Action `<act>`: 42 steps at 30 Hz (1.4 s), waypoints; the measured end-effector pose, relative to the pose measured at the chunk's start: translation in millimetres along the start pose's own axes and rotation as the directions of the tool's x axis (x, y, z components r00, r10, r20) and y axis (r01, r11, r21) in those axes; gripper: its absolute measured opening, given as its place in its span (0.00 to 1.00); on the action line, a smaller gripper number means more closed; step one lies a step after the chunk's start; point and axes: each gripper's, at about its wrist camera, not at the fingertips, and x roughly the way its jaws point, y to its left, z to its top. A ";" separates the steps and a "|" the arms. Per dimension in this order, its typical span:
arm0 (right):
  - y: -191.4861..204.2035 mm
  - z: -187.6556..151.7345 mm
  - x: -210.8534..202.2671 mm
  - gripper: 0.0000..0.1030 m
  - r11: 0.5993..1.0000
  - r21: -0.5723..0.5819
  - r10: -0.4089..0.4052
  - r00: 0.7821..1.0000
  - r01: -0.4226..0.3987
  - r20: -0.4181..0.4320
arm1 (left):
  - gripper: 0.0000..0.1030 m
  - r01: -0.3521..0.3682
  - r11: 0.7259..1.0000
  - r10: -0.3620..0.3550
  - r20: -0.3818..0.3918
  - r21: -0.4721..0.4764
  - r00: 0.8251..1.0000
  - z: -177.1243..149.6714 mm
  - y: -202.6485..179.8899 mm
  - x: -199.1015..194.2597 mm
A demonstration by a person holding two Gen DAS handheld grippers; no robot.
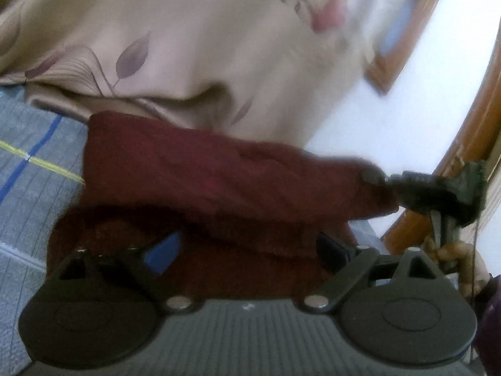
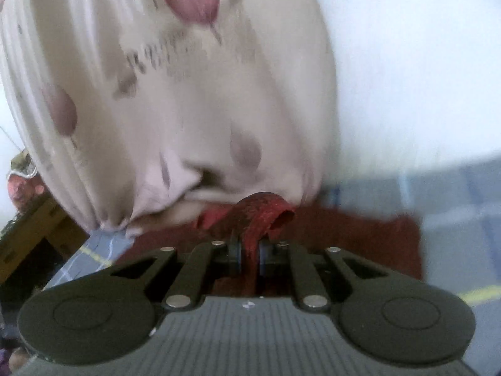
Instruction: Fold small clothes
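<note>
A dark red small garment lies on a grey checked bed sheet, one part lifted and folded over. My left gripper is open, its fingers wide apart over the near edge of the cloth. My right gripper is shut on a pinched fold of the red garment. It shows in the left wrist view holding the cloth's right end above the bed.
A beige leaf-print curtain hangs right behind the garment and fills the right wrist view. A wooden bed frame curves along the right. A white wall with a framed picture is beyond.
</note>
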 end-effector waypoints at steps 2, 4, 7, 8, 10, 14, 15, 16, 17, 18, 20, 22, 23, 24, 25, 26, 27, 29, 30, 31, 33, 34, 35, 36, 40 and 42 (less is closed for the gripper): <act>-18.3 5.8 0.3 0.15 0.999 0.015 -0.051 0.999 0.051 0.006 | 0.93 -0.025 1.000 0.025 -0.009 -0.014 1.000 -2.6 6.7 5.0; -38.8 -1.3 13.0 0.15 0.996 0.062 -0.053 0.998 0.056 -0.040 | 0.93 -0.048 0.997 0.047 -0.020 -0.054 0.999 -5.7 17.4 9.0; -57.3 -28.2 35.4 0.15 0.992 0.077 -0.086 0.988 0.096 -0.126 | 0.93 -0.077 0.990 0.079 0.008 -0.115 0.997 -8.1 31.9 8.6; -63.3 -35.9 40.3 0.15 0.991 0.104 -0.075 0.988 0.089 -0.132 | 0.93 -0.065 0.989 0.068 0.017 -0.131 0.998 -7.8 34.9 7.6; -74.3 -47.1 45.9 0.18 0.983 0.148 -0.085 0.987 0.104 -0.134 | 0.93 -0.081 0.991 0.083 0.020 -0.107 0.996 -7.6 34.2 8.2; -91.0 -64.6 43.8 0.20 0.963 0.260 -0.045 0.992 0.074 -0.116 | 0.93 -0.117 0.990 0.116 -0.018 -0.072 0.993 -5.5 27.0 8.6; -91.8 -63.3 36.7 0.31 0.955 0.292 -0.033 0.994 0.062 -0.104 | 0.93 -0.101 0.991 0.099 -0.029 -0.084 0.995 -3.4 24.2 4.3; -90.7 -60.6 22.1 0.53 0.943 0.329 -0.027 0.998 0.047 -0.064 | 0.93 -0.083 0.992 0.080 -0.044 -0.095 0.996 -1.1 21.3 -1.9; -84.5 -59.3 5.9 0.66 0.940 0.340 -0.017 1.000 0.023 -0.019 | 0.93 -0.064 0.992 0.058 -0.054 -0.110 0.997 -0.3 18.4 -11.5; -77.1 -59.7 -10.6 0.88 0.944 0.331 -0.008 1.000 0.004 0.011 | 0.93 -0.038 0.992 0.032 -0.054 -0.120 0.998 -1.8 16.1 -22.5; -55.9 -67.1 -52.7 0.99 0.956 0.291 0.036 0.999 -0.037 0.008 | 0.93 0.001 0.993 -0.008 -0.054 -0.121 0.998 -5.1 11.3 -50.6; -36.0 -84.5 -95.6 0.99 0.961 0.260 0.103 0.994 -0.091 -0.035 | 0.93 -0.007 0.994 0.000 -0.067 -0.112 0.998 -11.8 9.5 -80.4; -25.4 -98.7 -118.4 0.99 0.965 0.247 0.113 0.991 -0.094 -0.065 | 0.93 -0.007 0.995 0.000 -0.070 -0.099 0.998 -15.8 9.3 -94.0; -16.6 -113.0 -138.9 0.99 0.968 0.233 0.113 0.989 -0.088 -0.096 | 0.93 -0.016 0.997 0.010 -0.077 -0.076 0.997 -20.2 9.5 -107.3; -9.5 -129.3 -159.9 0.99 0.972 0.222 0.112 0.986 -0.082 -0.124 | 0.93 -0.038 0.998 0.034 -0.087 -0.045 0.996 -25.6 9.7 -121.0; -3.4 -142.9 -172.8 0.99 0.973 0.219 0.105 0.983 -0.070 -0.150 | 0.93 -0.058 0.998 0.056 -0.087 -0.023 0.995 -31.4 10.3 -132.8; 1.1 -158.1 -187.9 0.99 0.974 0.221 0.087 0.979 -0.045 -0.183 | 0.93 -0.071 0.997 0.070 -0.083 -0.008 0.994 -38.5 12.9 -145.7; 11.5 -188.0 -212.2 0.99 0.975 0.223 0.052 0.976 -0.003 -0.213 | 0.93 -0.087 0.996 0.086 -0.095 -0.003 0.992 -50.0 19.6 -164.3; 14.7 -201.5 -222.9 0.99 0.971 0.240 0.052 0.974 0.002 -0.218 | 0.93 -0.096 0.995 0.094 -0.106 -0.008 0.990 -56.7 23.6 -173.4; 17.0 -212.2 -229.4 0.98 0.965 0.263 0.056 0.971 0.007 -0.231 | 0.93 -0.100 0.995 0.097 -0.117 -0.019 0.988 -62.8 27.6 -180.7; 22.8 -229.0 -237.2 0.94 0.951 0.309 0.080 0.970 -0.004 -0.232 | 0.93 -0.085 0.994 0.075 -0.133 -0.068 0.988 -74.8 36.2 -193.0; 25.6 -236.0 -238.9 0.92 0.944 0.330 0.105 0.970 -0.027 -0.221 | 0.93 -0.060 0.993 0.046 -0.142 -0.102 0.989 -80.6 41.4 -196.6; 29.8 -240.5 -235.3 0.92 0.938 0.345 0.116 0.970 -0.037 -0.213 | 0.93 -0.022 0.988 -0.003 -0.163 -0.152 0.987 -86.9 48.0 -198.9; 31.1 -246.2 -234.2 0.91 0.929 0.366 0.125 0.972 -0.044 -0.199 | 0.93 0.009 0.981 -0.045 -0.182 -0.193 0.982 -92.6 53.2 -200.5; 13.8 -256.1 -230.3 0.90 0.806 0.569 0.250 0.965 -0.165 -0.074 | 0.93 0.113 0.942 -0.174 -0.171 -0.315 0.970 -109.3 73.7 -206.1; 5.8 -257.4 -229.9 0.90 0.748 0.629 0.295 0.955 -0.211 -0.031 | 0.93 0.183 0.904 -0.272 -0.190 -0.385 0.943 -111.7 81.2 -204.0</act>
